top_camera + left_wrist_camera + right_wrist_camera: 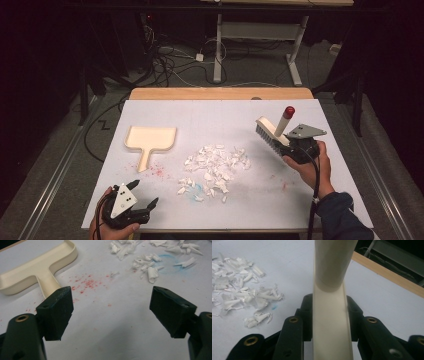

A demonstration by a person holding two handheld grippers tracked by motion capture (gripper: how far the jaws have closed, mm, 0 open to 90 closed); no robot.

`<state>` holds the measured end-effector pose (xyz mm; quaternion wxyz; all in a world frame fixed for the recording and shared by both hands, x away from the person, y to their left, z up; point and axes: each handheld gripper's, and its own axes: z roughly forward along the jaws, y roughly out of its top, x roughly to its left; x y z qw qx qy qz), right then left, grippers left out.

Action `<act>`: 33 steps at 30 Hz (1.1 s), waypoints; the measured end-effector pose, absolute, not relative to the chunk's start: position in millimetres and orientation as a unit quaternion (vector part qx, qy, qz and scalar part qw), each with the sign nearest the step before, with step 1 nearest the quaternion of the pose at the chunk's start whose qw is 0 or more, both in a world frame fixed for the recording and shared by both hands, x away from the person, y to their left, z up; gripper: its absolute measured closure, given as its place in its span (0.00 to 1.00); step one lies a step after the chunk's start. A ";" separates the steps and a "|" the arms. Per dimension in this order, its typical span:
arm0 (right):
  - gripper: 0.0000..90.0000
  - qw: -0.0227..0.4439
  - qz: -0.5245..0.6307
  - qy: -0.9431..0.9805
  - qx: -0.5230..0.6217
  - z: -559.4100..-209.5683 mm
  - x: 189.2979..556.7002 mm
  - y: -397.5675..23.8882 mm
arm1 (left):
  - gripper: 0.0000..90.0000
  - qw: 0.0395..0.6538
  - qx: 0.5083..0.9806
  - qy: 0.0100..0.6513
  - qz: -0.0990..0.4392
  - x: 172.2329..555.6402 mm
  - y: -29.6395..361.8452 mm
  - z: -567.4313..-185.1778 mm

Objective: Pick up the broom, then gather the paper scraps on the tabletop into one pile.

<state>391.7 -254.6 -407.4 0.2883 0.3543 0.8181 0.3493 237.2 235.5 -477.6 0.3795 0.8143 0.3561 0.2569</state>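
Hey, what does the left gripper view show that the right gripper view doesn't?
Left gripper view: the cream dustpan lying flat, red specks beside its handle, and the left hand-held gripper with its jaws wide apart and nothing between them.

Right gripper view: the right hand-held gripper shut on the cream brush, plus the table's wooden edge.

Both: the white cover and the pile of torn paper scraps with a blue smudge by it.
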 end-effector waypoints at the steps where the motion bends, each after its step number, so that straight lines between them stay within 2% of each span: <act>1: 0.75 0.289 0.349 0.818 0.355 -407.7 391.9 -254.3 | 0.20 0.380 0.814 0.356 0.257 237.0 235.4 -477.7; 19: 0.75 0.286 0.341 0.824 0.352 -416.4 404.9 -231.4 | 0.20 0.369 0.824 0.353 0.245 243.0 230.2 -482.4; 26: 0.75 0.260 0.353 0.828 0.349 -429.2 415.9 -200.5 | 0.20 0.372 0.823 0.355 0.243 243.7 230.6 -482.9; 33: 0.75 0.265 0.348 0.845 0.306 -440.2 414.1 -157.7 | 0.20 0.376 0.823 0.352 0.240 243.1 230.9 -482.9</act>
